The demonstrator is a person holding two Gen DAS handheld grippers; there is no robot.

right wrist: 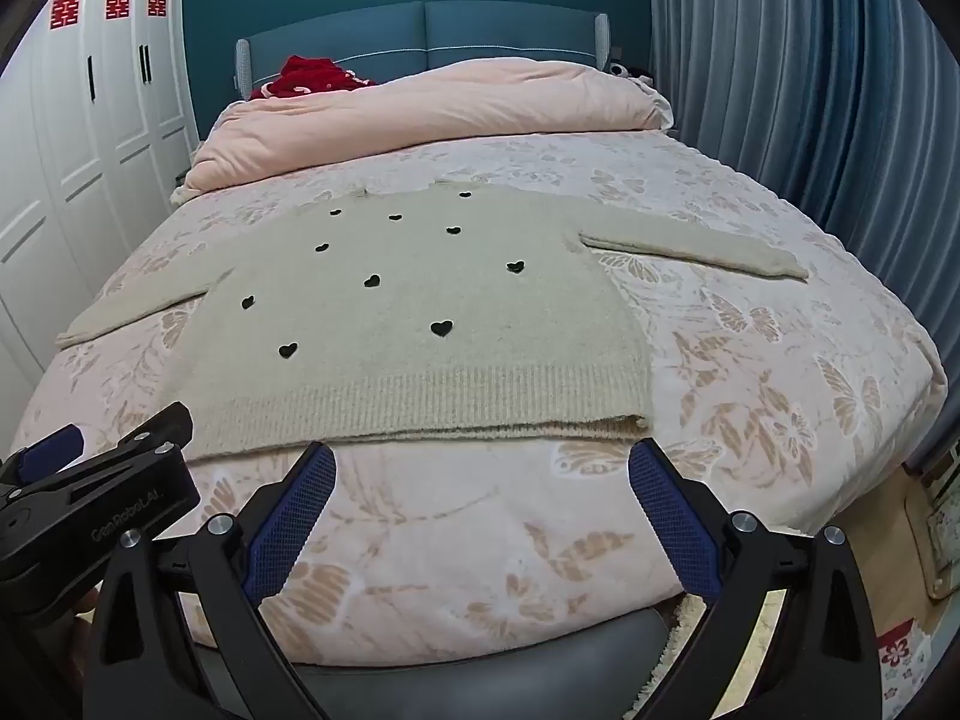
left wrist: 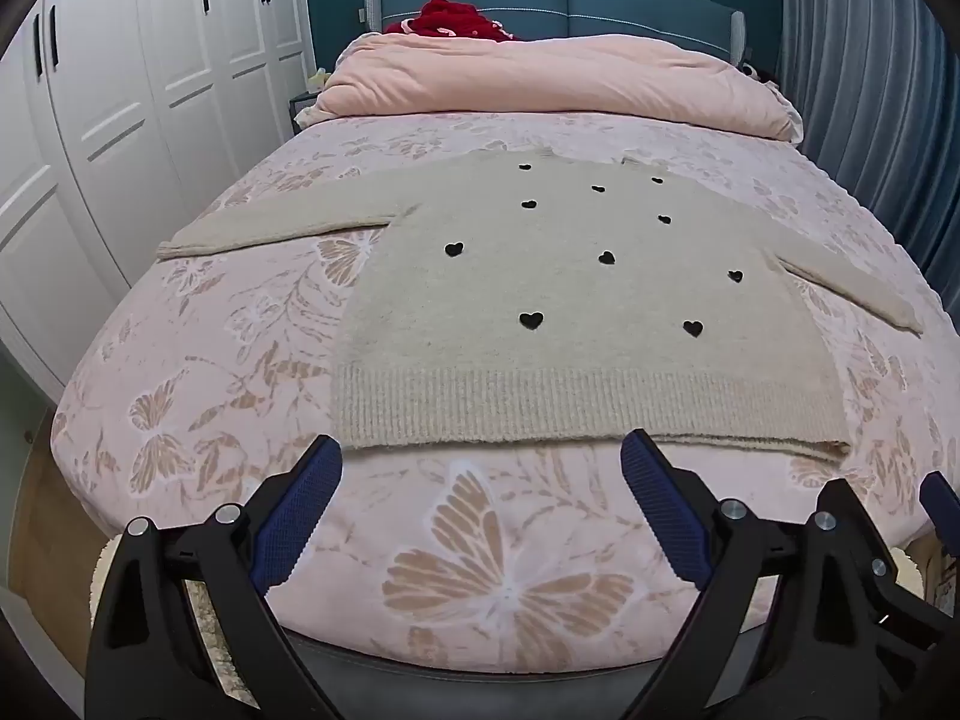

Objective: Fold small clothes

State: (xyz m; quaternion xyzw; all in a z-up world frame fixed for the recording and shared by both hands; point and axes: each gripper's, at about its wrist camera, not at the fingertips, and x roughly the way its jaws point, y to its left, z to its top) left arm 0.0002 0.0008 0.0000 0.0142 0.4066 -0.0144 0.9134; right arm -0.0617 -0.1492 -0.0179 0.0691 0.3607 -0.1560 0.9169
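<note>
We cannot see the hands that carry the tools; only black frames and blue pads show at the bottom of each view. In the left wrist view, the right tool (left wrist: 942, 498) is cut off at the right edge, so from there we cannot judge its jaws. In the right wrist view, the left tool (right wrist: 102, 450) enters at the lower left, seen side-on and partly out of frame. The red bundle (left wrist: 447, 17) by the headboard (left wrist: 558, 0) is half hidden behind the folded pink duvet (left wrist: 558, 81), and we cannot tell what it is.

The sweater (left wrist: 570, 300) lies flat, spread out on the bed (left wrist: 480, 570), on a pink cover printed with butterflies. It is a beige knit with small black hearts scattered over the body and a ribbed hem nearest us. Both sleeves angle outward and down. A second layer of hem peeks out under the right corner (right wrist: 624, 423).

The left tool (left wrist: 480, 456) has its jaws wide apart with nothing between them, short of the hem. The right tool (right wrist: 483, 459) is likewise spread wide and holds nothing, near the hem.
</note>
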